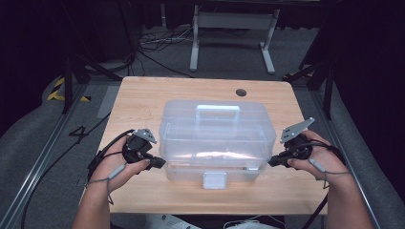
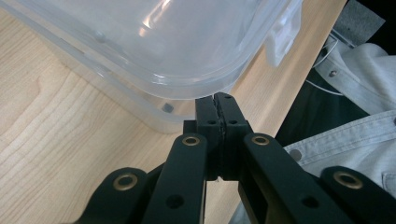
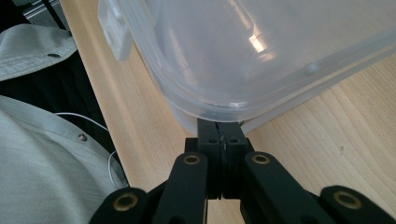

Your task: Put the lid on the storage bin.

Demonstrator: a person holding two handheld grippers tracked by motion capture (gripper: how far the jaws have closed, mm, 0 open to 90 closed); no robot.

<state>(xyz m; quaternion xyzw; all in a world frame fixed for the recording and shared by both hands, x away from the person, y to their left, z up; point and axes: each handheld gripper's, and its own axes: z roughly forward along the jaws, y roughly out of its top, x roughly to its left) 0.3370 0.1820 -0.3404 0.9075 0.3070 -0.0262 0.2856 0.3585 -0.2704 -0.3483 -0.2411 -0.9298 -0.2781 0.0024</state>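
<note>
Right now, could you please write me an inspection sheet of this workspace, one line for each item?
Surface: light wooden table, with a round hole near its far edge.
Job's things: clear plastic storage box, lid on, handle on top, white latch facing the person.
Clutter: nothing seen.
Grippers: left hand-held gripper with jaws together, tips at the box's lid rim; right hand-held gripper likewise at the opposite end.
Cables: one trails from each gripper; more lie on the floor beyond the table.
Surroundings: grey floor, white table frame behind, black curtains.
</note>
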